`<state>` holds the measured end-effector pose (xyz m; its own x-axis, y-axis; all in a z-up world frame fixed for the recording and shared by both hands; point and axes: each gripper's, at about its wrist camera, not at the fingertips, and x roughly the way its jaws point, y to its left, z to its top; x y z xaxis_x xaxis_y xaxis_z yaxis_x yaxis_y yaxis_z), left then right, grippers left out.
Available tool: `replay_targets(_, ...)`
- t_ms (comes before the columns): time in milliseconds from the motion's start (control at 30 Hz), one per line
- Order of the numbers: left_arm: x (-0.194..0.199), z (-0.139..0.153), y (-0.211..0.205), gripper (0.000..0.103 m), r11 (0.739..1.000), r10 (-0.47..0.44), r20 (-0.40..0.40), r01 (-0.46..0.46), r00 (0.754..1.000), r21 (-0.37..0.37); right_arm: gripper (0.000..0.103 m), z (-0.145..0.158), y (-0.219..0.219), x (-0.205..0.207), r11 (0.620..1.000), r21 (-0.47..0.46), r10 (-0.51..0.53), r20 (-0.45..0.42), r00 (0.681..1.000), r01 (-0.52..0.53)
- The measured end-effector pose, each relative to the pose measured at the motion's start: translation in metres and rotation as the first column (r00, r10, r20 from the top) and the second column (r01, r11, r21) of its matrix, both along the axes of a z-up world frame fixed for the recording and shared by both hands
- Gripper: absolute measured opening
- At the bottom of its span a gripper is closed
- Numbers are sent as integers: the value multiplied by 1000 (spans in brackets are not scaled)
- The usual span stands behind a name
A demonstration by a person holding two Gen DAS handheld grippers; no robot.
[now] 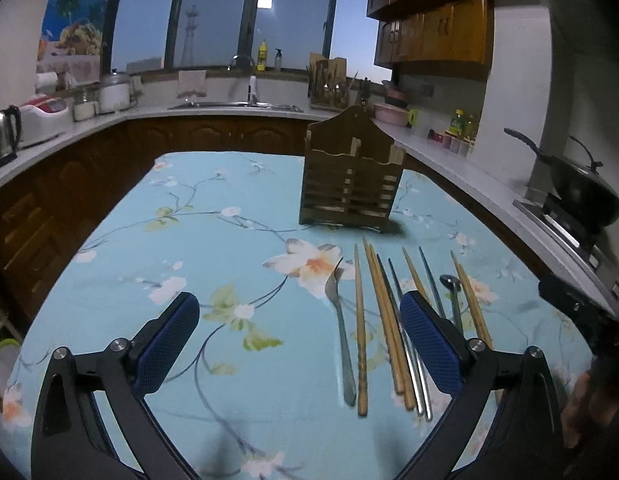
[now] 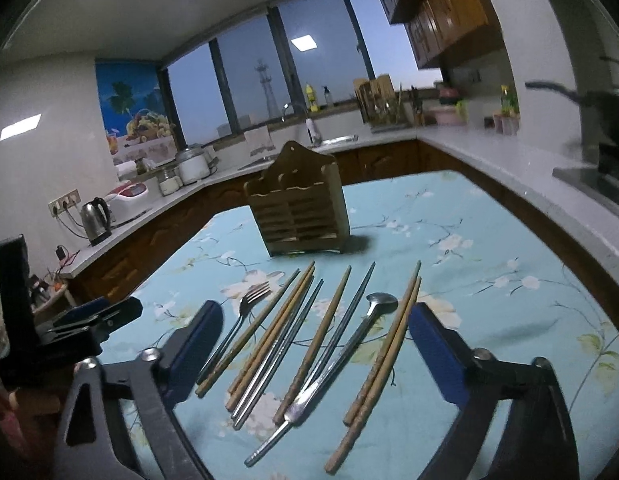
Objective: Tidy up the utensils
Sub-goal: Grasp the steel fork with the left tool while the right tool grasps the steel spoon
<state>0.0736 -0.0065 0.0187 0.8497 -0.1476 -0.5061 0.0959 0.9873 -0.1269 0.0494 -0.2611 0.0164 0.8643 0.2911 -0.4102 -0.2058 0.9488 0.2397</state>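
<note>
Two hand-held grippers hover above a table (image 1: 109,264) covered in a pale blue cloth printed with flowers.

Nearest, in the left wrist view, the left gripper (image 1: 301,344) has its blue-padded jaws spread wide with nothing between the pads; only bare cloth lies below them. Its right finger overlaps the row of utensils at about 4 o'clock. At 3 o'clock, near the frame edge, part of the other gripper's dark body shows.

In the right wrist view, the right gripper (image 2: 315,344) also has its jaws wide apart, gripping nothing. They frame most of the utensil row lying on the cloth beneath.

The utensils lie side by side, handles toward the cameras, tips pointing to 12 o'clock. From left to right in the right wrist view: a fork (image 2: 245,312), several wooden chopsticks (image 2: 269,340) mixed with metal chopsticks (image 2: 285,352), a spoon (image 2: 373,308) bowl up, and a pair of wooden chopsticks at the right end.

Just beyond their tips, at 12 o'clock, a slatted wooden holder (image 2: 301,212) stands upright on the table, apart from the utensils. Whether anything is inside it cannot be told.

Farther off, a counter (image 1: 237,112) wraps the room, with a kettle (image 1: 5,136) at 9 o'clock, a sink (image 1: 237,106) under dusk-blue windows (image 1: 213,16), and a wok (image 1: 585,192) at 3 o'clock.
</note>
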Motion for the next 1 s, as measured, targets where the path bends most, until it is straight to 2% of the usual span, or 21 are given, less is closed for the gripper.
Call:
replay_targets(133,24,3,-9,93,999,-38,-32,39,999,18,73,-5,-9,21,998,62,13,-69,998,-9)
replay_targets(200,37,4,-15,88,997,-63,-63,65,996,30,61,-9,-12,33,997,81,21,-109,994,-12)
replay_targets(300,60,1,-23,84,993,-109,-115,113,987,25,59,-16,-16,54,993,117,39,-178,983,-18)
replay_targets(367,75,-5,-28,76,990,-139,-156,143,978,19,53,-20,-17,64,992,122,40,-210,977,-14)
replay_targets(433,91,-12,-37,64,985,-163,-210,173,964,27,48,-24,-17,77,993,120,48,-255,966,-18)
replay_targets(500,103,-19,-42,59,981,-182,-247,195,952,26,41,-32,-18,89,990,141,70,-310,948,-27)
replay_targets(567,114,-26,-47,58,978,-190,-284,206,940,28,40,-40,-21,101,986,164,81,-365,928,-22)
replay_targets(667,131,-35,-54,55,973,-196,-328,225,924,53,40,-47,-24,112,986,167,86,-399,913,-20)
replay_targets(733,140,-39,-60,48,966,-206,-353,247,913,73,40,-51,-25,121,985,171,92,-426,900,-20)
replay_targets(833,151,-44,-65,42,959,-216,-380,269,899,93,40,-59,-26,134,985,172,98,-477,873,-16)
replay_targets(1000,165,-53,-66,31,955,-221,-413,282,884,92,40,-71,-33,143,978,210,105,-512,852,6)
